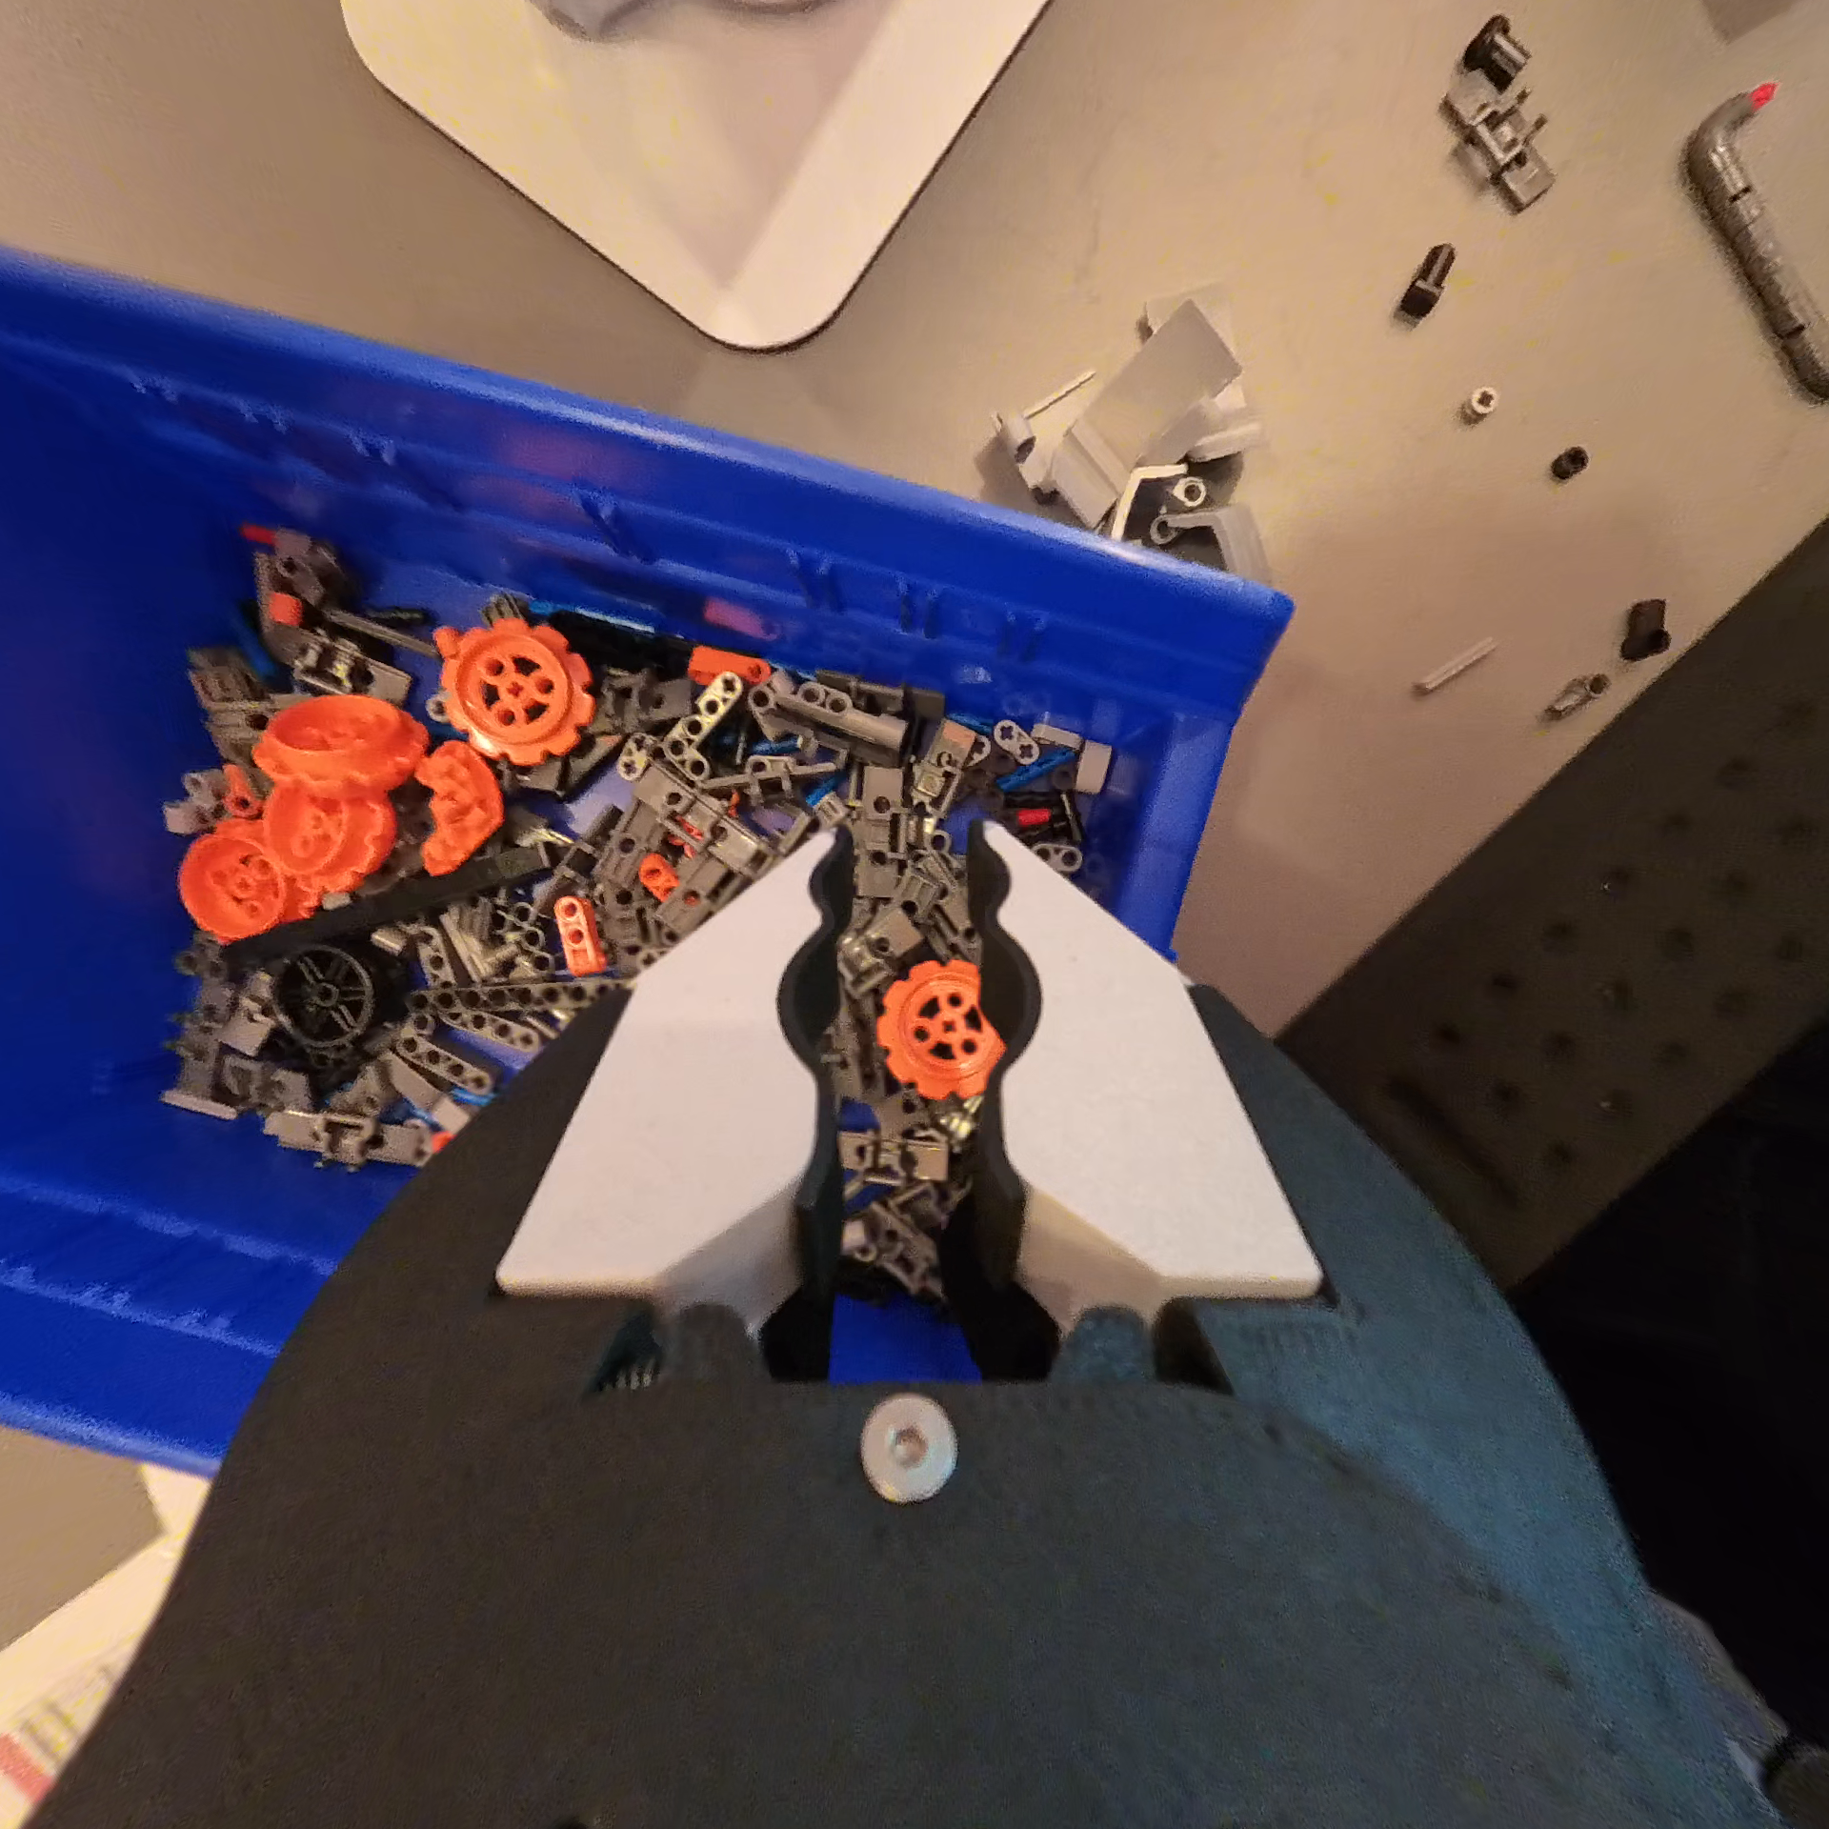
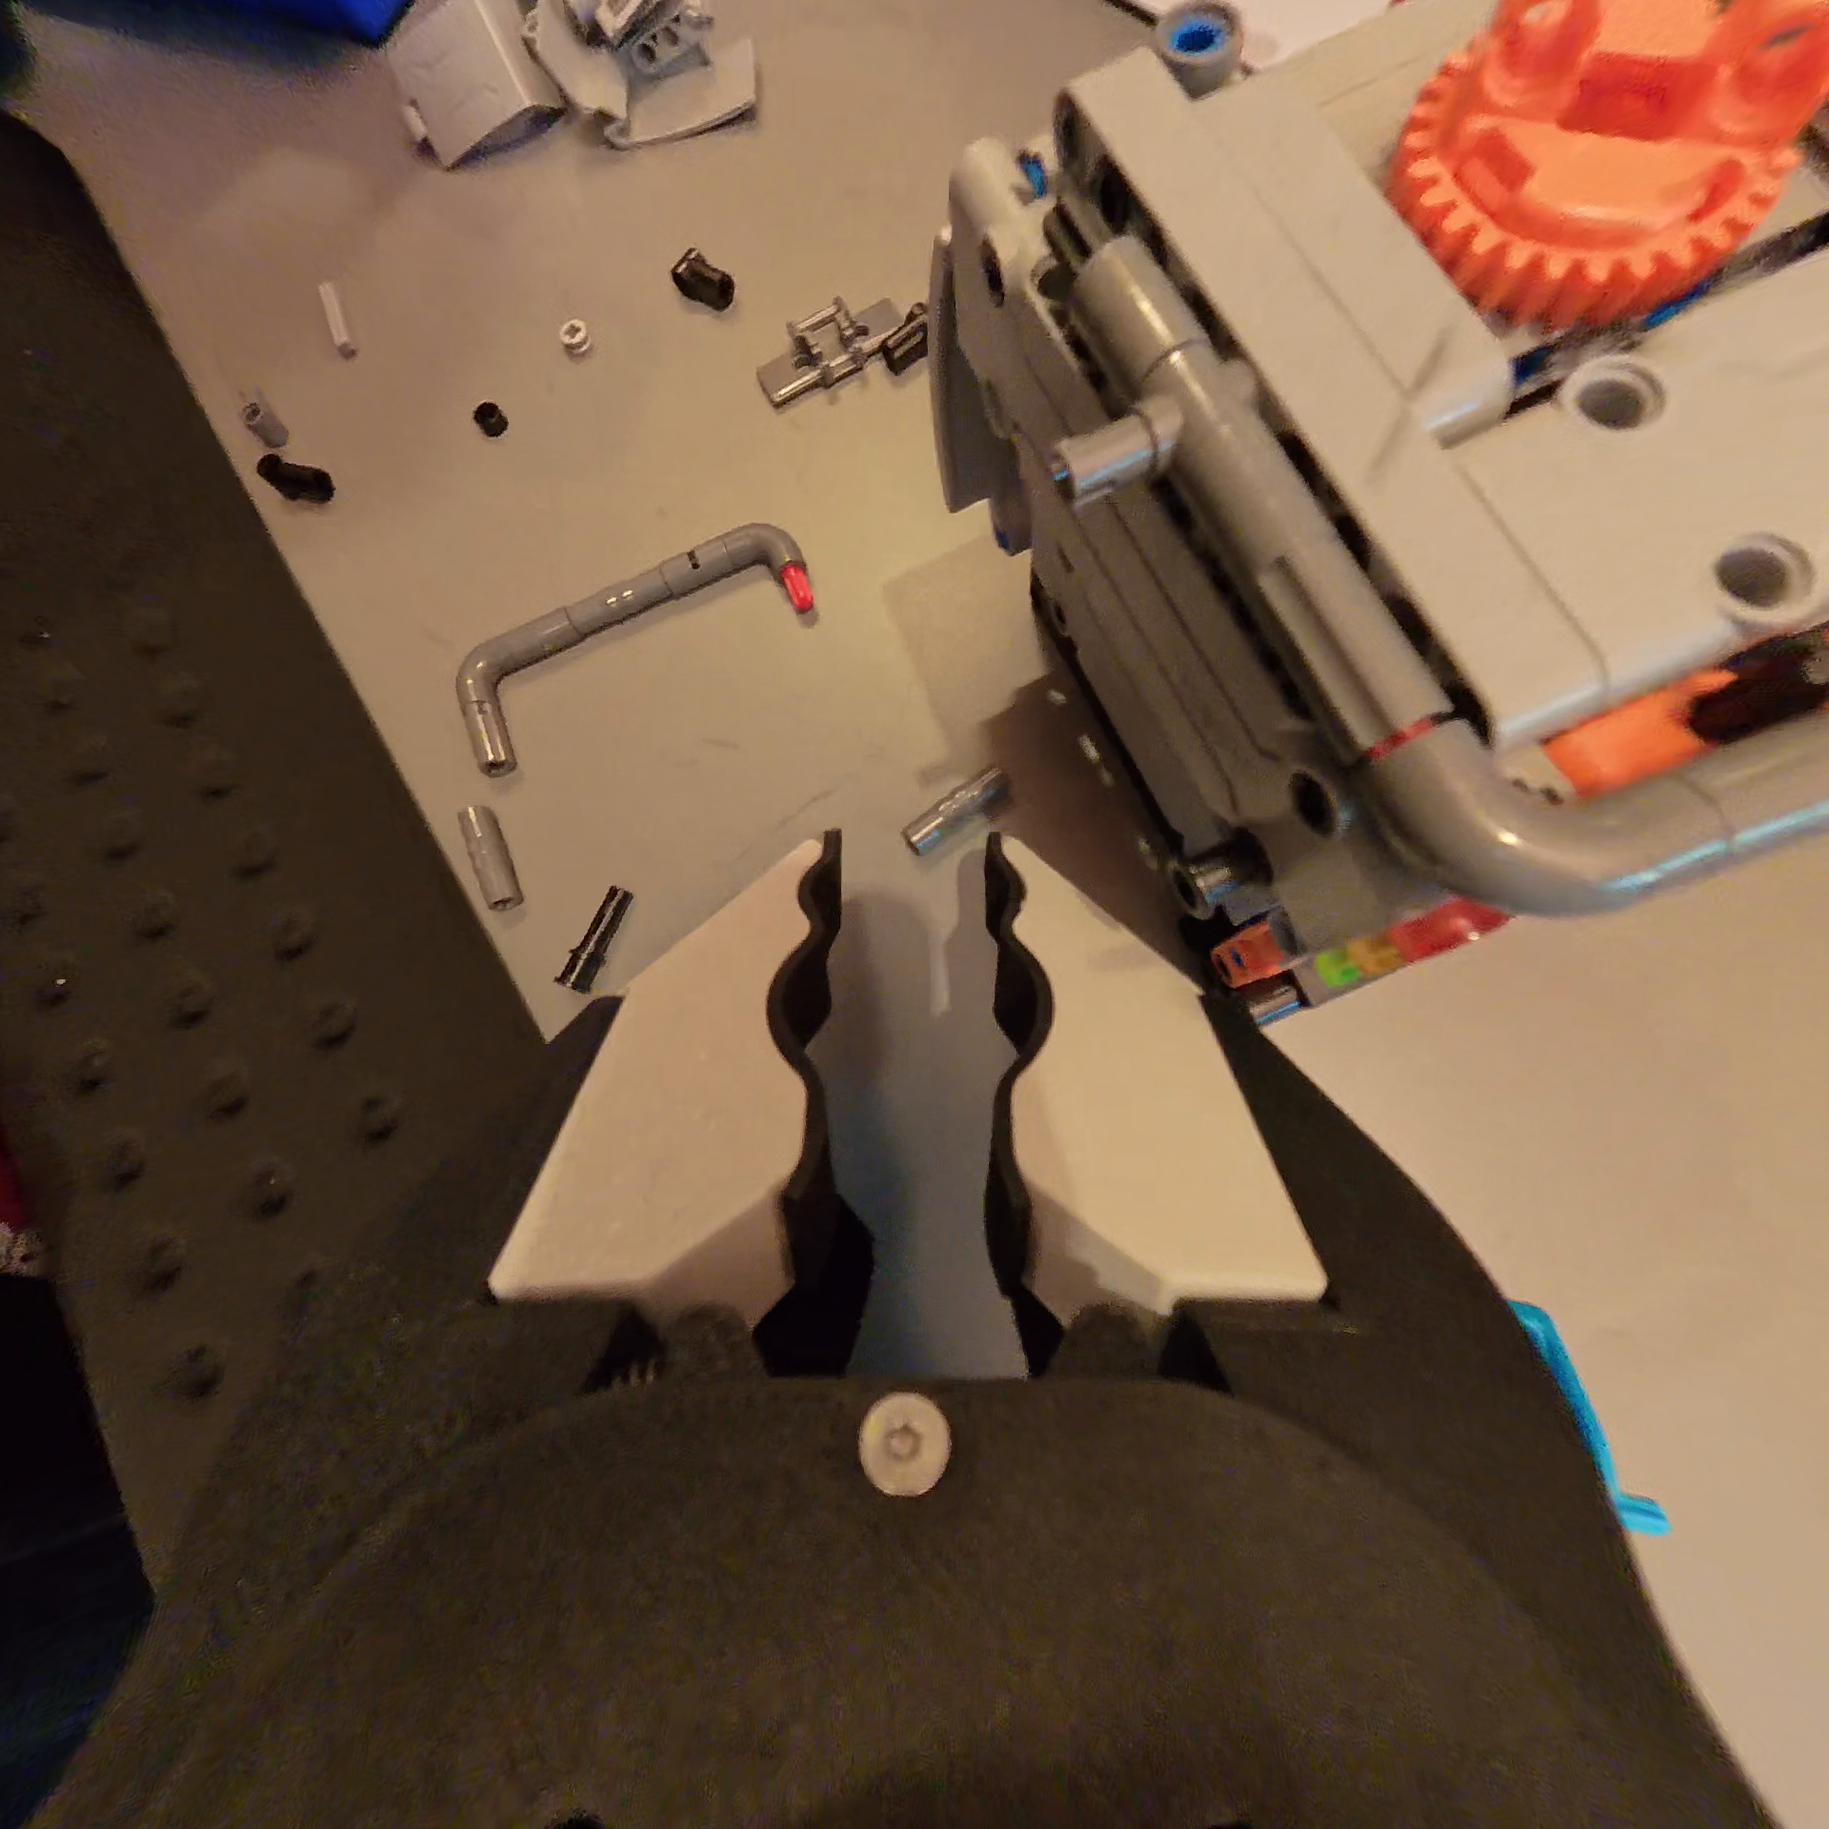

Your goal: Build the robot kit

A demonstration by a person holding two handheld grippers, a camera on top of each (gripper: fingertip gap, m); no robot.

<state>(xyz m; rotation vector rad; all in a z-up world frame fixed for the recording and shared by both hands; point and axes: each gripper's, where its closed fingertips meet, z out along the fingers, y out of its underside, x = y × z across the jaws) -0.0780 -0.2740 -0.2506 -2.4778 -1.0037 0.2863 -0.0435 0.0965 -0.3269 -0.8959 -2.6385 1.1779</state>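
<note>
Both my grippers hung spread, gripping nothing.
Left gripper (image 1: 906, 841) hovered over an orange gear (image 1: 938, 1029) in the blue bin (image 1: 693, 515); right gripper (image 2: 911, 851) sat near a grey pin (image 2: 955, 814).

A grey table (image 2: 693, 693) carries everything. On it lie a blue bin (image 1: 693, 515), a white tray (image 1: 792, 198), a bent grey pipe (image 2: 614, 604) with a red tip, a pile of grey panels (image 1: 1158, 435), a big grey model (image 2: 1287, 515) and small black and grey pins, scattered well apart.
</note>
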